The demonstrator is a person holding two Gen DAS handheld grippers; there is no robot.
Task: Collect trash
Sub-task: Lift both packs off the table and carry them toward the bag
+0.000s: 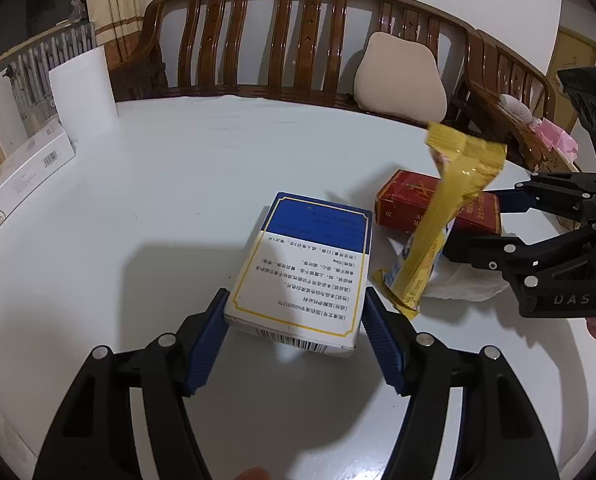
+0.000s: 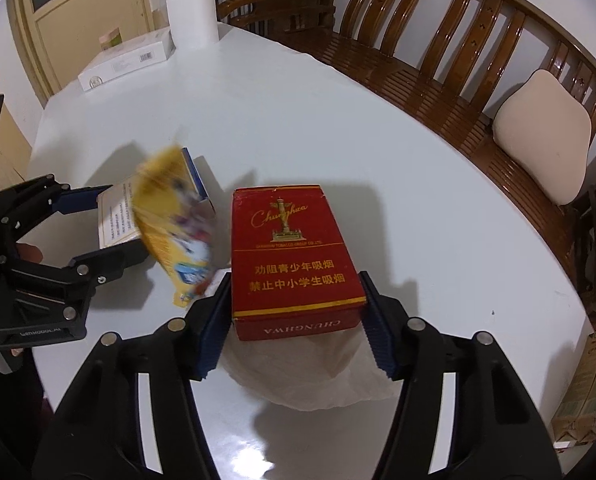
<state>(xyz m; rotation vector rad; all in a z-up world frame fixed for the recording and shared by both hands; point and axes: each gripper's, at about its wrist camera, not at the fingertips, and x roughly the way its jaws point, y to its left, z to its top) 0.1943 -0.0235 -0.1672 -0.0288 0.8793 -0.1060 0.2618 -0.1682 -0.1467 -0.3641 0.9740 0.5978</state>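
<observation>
A brown slatted wooden bench (image 1: 298, 40) with a beige cushion (image 1: 402, 76) curves behind the round white table (image 1: 178, 200), where a white paper roll (image 2: 192, 14) stands beside a long flat white carton (image 2: 126, 64) at the far edge. The left gripper (image 1: 294, 316) clamps a blue-and-white printed cardboard box (image 1: 310, 264) by its sides, and the right gripper (image 2: 296, 312) clamps a red Chunghwa cigarette pack (image 2: 294, 256) over crumpled white tissue (image 2: 310, 372). A yellow plastic snack wrapper (image 1: 438, 216), blurred, sits between the two boxes.
</observation>
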